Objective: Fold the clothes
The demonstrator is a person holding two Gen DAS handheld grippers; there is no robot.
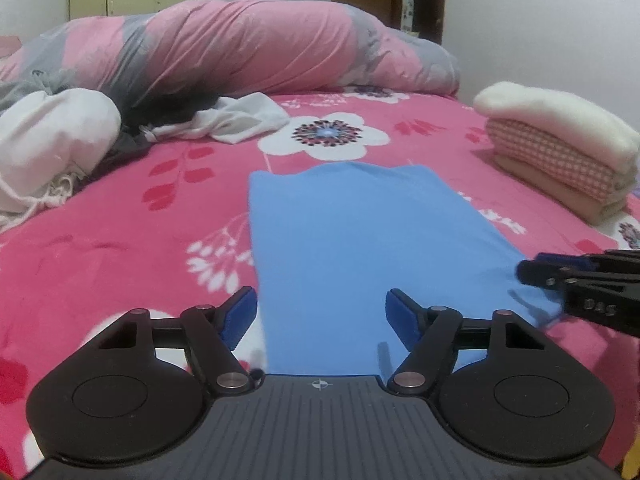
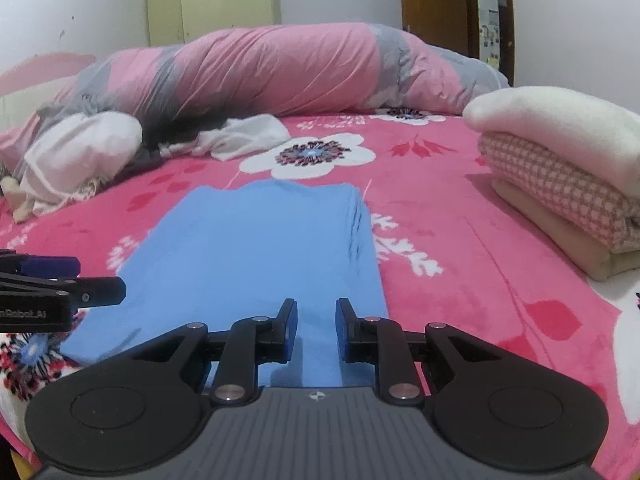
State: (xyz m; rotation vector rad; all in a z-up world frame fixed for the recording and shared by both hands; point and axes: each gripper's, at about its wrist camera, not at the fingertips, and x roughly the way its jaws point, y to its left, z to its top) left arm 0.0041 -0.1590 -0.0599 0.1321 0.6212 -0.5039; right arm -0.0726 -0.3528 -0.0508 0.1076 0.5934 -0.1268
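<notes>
A light blue garment (image 1: pixel 360 248) (image 2: pixel 248 248) lies flat on the pink floral bedspread (image 1: pixel 120 248), folded into a long strip that runs away from me. My left gripper (image 1: pixel 322 312) hovers over the strip's near left part, open wide, with nothing between its blue pads. In the right wrist view it enters from the left edge as the left gripper (image 2: pixel 92 280). My right gripper (image 2: pixel 316 316) is over the near right part of the strip. Its jaws stand a little apart, and only the flat cloth below shows in the gap. The right gripper (image 1: pixel 536 272) also appears beside the garment's right edge.
A stack of folded clothes (image 1: pixel 560 152) (image 2: pixel 560 168), cream on top of checked pink, sits at the right of the bed. A heap of unfolded white and dark clothes (image 1: pixel 60 140) lies at the left. A rolled pink and grey duvet (image 1: pixel 248 48) spans the back.
</notes>
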